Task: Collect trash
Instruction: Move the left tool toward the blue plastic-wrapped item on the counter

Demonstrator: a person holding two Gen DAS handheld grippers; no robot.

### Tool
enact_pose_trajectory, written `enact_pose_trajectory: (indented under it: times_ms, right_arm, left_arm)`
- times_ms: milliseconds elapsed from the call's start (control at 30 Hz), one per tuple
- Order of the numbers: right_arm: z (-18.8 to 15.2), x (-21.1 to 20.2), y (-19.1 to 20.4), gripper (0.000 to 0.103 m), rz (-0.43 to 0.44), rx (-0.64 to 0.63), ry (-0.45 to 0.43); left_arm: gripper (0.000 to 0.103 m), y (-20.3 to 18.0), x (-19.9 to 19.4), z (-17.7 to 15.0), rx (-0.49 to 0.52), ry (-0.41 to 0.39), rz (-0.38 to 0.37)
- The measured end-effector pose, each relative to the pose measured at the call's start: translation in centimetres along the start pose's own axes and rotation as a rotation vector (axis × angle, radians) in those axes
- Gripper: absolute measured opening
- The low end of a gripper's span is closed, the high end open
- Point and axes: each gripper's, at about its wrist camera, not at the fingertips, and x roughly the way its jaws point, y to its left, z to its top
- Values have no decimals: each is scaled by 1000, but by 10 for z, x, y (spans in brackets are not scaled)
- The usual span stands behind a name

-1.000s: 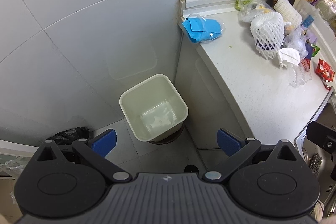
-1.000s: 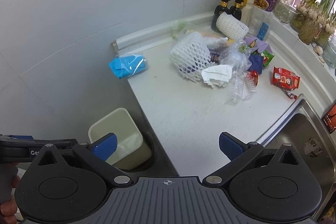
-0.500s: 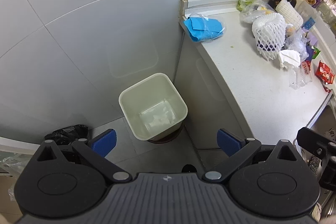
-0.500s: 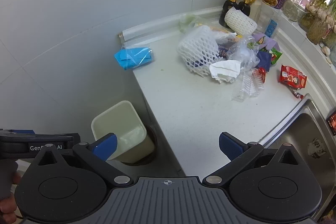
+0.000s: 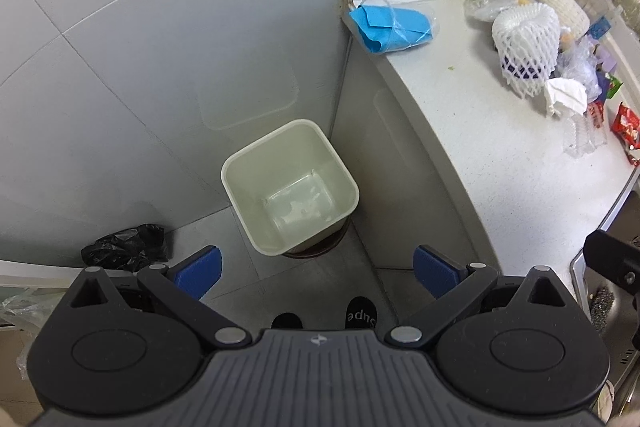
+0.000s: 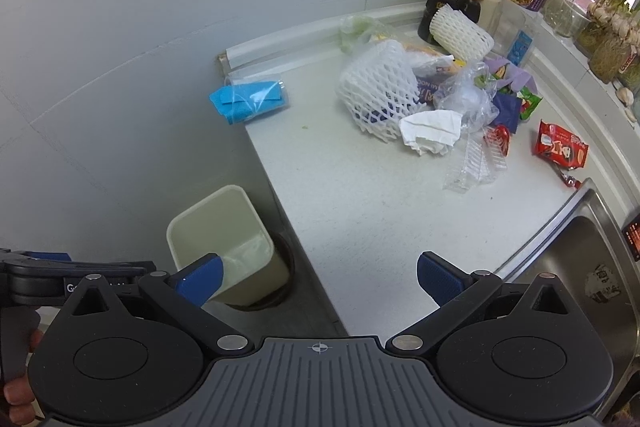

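Note:
A cream trash bin [image 5: 290,187] stands on the floor beside the counter end; it also shows in the right wrist view [image 6: 224,243]. My left gripper [image 5: 318,273] is open and empty, high above the bin. My right gripper [image 6: 318,277] is open and empty above the counter's near edge. Trash lies on the white counter [image 6: 360,195]: a blue cloth in clear plastic [image 6: 250,99], a white foam net [image 6: 378,87], a crumpled tissue [image 6: 430,131], a clear plastic tray [image 6: 470,163], a red wrapper [image 6: 560,149].
A steel sink [image 6: 580,267] lies at the right. Bottles [image 6: 452,3] and jars stand at the counter's back. A black bag [image 5: 124,247] lies on the floor left of the bin. The left gripper's body [image 6: 60,279] shows at the lower left of the right wrist view.
Both grippers have shifted slightly; the right view has drifted so the counter trash sits more to the right. Both stay open and empty.

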Motion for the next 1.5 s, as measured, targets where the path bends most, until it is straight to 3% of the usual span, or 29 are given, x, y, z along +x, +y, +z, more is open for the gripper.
enact_pose_trajectory:
  times_ms: [200, 367, 800, 1133, 1500]
  right_arm:
    - [10, 6, -10, 103, 10, 25, -4]
    - [11, 6, -22, 103, 3, 65, -20]
    - [20, 34, -52, 103, -73, 78, 5]
    - [41, 51, -64, 103, -24, 52, -42]
    - [54, 80, -88, 103, -11, 40, -72]
  left_arm:
    - [102, -1, -1, 11, 1, 0, 8]
    - [102, -11, -8, 15, 46, -50, 6]
    - [102, -18, 14, 31, 92, -23, 31]
    - [102, -29, 12, 56, 82, -116, 50]
    - [102, -57, 27, 81, 108, -179, -19]
